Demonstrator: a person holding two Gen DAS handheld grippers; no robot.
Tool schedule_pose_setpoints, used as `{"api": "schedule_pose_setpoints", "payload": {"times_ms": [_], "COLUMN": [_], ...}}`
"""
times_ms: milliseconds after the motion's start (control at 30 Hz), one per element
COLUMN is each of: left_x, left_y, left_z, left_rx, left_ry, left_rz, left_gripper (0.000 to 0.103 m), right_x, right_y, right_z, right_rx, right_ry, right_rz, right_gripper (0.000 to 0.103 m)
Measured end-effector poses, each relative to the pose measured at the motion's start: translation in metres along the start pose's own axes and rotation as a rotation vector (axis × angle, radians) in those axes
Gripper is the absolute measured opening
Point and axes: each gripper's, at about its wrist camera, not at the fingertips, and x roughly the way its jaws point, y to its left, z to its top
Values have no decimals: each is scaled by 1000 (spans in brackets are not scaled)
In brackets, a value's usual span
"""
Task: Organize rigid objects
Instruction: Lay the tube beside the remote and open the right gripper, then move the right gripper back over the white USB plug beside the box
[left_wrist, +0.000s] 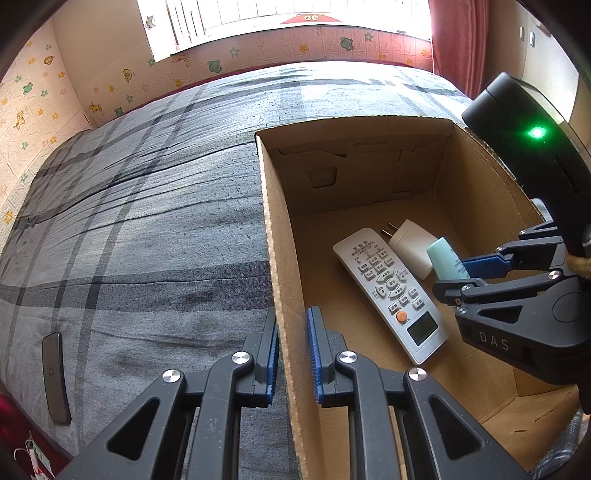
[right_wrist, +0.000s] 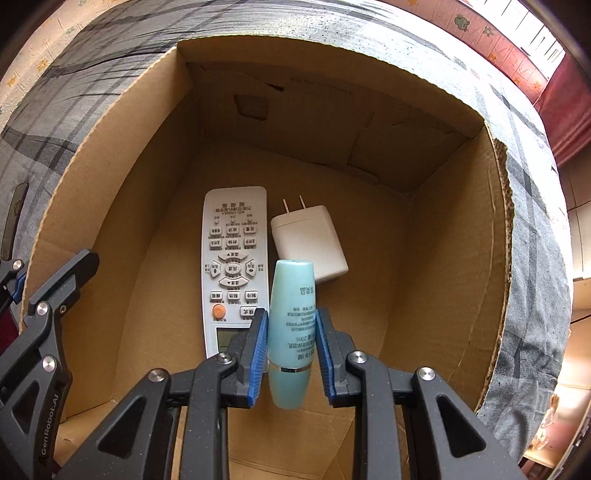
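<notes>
A plaid-covered bed (left_wrist: 147, 221) fills the left wrist view, and on it, taking up the right half of that frame, sits an open cardboard box (left_wrist: 273, 258) whose near wall the left gripper (left_wrist: 293, 354) is clamped on, its blue pads squeezed against either face of the cardboard edge at the bottom centre. On the box floor a white remote control (right_wrist: 232, 266) lies lengthwise at the middle of the right wrist view, with a white plug adapter (right_wrist: 310, 240) just beside it to the right. Smallest is the pale blue tube (right_wrist: 291, 317), pinched between the pads of the right gripper (right_wrist: 291, 354) at lower centre, hanging over the box floor with its flat end pointing towards the adapter. To my eye the step is setting the tube down inside; done well, it means lowering it into the bare cardboard right of the remote and below the adapter, keeping it parallel to them, and letting go only once it rests flat, while the left grip steadies the box.
</notes>
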Motion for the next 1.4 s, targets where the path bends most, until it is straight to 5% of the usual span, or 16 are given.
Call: {"api": "schedule_pose_setpoints", "payload": {"times_ms": [367,567,933,1133,1400], "left_x": [0,0,0,0,0], "left_y": [0,0,0,0,-2], "left_z": [0,0,1,0,1], "left_rx": [-1,1,3,4,4], "left_ry": [2,3,4,4,5], "left_rz": [0,2,7,9,10], "left_gripper": [16,16,16,16,16], "right_x": [3,-4,-37,-60,-95], "right_y": [-5,-12,-20,-26,-42], "right_z": [0,2,-8,-18,-28], "right_rx": [15,36,41,42,80], "right_ry": [10,-14,-77,-116,-171], "right_rz": [22,55,76,69,82], "right_gripper": [27,44,47,55,78]}}
